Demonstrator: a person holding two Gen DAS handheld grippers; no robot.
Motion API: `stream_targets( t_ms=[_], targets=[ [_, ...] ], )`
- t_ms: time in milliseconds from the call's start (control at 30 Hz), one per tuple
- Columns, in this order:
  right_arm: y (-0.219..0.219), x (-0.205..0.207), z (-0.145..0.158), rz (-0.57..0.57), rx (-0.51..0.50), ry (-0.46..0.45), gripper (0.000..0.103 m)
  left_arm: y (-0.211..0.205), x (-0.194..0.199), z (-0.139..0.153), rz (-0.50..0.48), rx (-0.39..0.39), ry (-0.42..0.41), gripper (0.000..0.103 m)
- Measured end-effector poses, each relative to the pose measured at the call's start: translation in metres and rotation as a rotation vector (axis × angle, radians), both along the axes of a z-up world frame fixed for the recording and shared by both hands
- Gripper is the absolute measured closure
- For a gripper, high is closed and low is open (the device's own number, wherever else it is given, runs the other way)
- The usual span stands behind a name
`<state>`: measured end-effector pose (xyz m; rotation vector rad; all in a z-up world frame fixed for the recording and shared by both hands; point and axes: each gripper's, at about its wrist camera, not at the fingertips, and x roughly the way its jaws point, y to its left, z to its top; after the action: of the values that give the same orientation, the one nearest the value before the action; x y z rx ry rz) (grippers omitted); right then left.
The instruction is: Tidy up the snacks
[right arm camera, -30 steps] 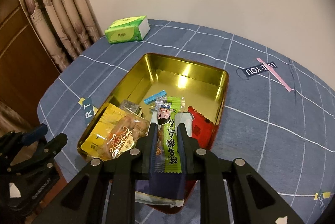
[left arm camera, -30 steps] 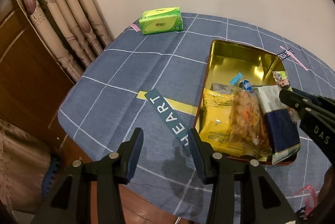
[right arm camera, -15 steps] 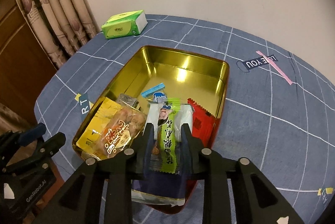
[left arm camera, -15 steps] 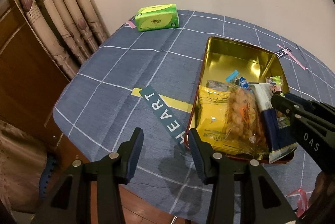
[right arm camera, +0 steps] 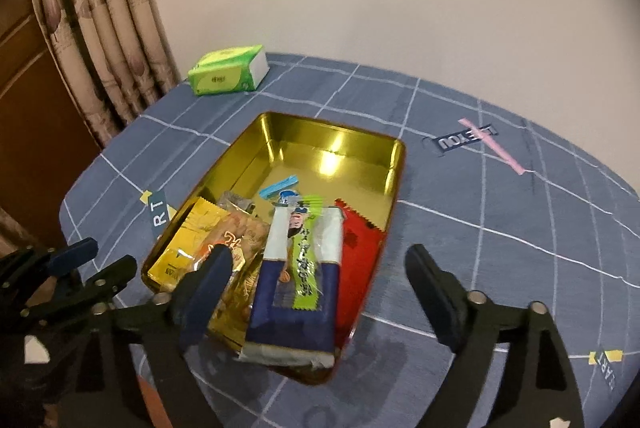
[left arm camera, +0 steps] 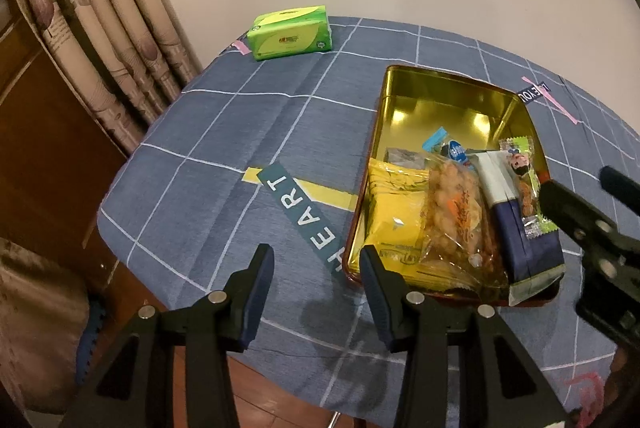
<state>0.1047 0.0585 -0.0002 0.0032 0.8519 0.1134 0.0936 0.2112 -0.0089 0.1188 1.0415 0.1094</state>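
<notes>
A gold tin point(left arm camera: 448, 108) point(right arm camera: 320, 144) sits on the blue checked tablecloth and holds several snacks at its near end. A green snack stick point(right arm camera: 306, 260) point(left arm camera: 524, 184) lies on a navy and white packet point(right arm camera: 296, 292) point(left arm camera: 520, 228). Beside them lie a yellow packet point(left arm camera: 390, 220), a clear bag of nuts point(left arm camera: 454, 212) and a red packet point(right arm camera: 356, 260). My right gripper point(right arm camera: 316, 268) is open and empty just above the near end of the tin. My left gripper point(left arm camera: 316, 268) is open and empty over the cloth left of the tin.
A green tissue pack point(left arm camera: 290, 32) point(right arm camera: 228, 74) lies at the table's far left edge. Curtains point(left arm camera: 104, 28) and a wooden panel stand to the left. The round table's edge runs close below both grippers.
My right gripper has opened and let go of the green snack stick, which now lies on the navy packet in the tin. The left gripper has barely moved.
</notes>
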Motion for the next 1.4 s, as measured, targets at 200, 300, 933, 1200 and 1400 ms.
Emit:
stream_targets(
  t_ms=[200, 300, 933, 1200, 1400],
  targets=[
    [-0.005, -0.020, -0.002, -0.022, -0.014, 0.024, 0.003, -0.005, -0.002, 0.000, -0.023, 0.000, 0.012, 0.058],
    [-0.008, -0.026, -0.008, -0.020, -0.004, 0.058, 0.002, -0.006, -0.004, 0.000, -0.024, 0.009, 0.009, 0.058],
    [0.004, -0.032, -0.025, 0.007, -0.038, 0.114, 0.002, -0.007, -0.004, -0.002, -0.015, 0.035, 0.019, 0.058],
    [0.005, -0.032, -0.031, 0.006, -0.038, 0.138, 0.002, -0.007, -0.004, -0.004, -0.016, 0.048, 0.029, 0.058],
    [0.006, -0.031, -0.034, 0.006, -0.040, 0.147, 0.002, -0.008, -0.004, -0.005, -0.020, 0.052, 0.032, 0.058]
  ],
)
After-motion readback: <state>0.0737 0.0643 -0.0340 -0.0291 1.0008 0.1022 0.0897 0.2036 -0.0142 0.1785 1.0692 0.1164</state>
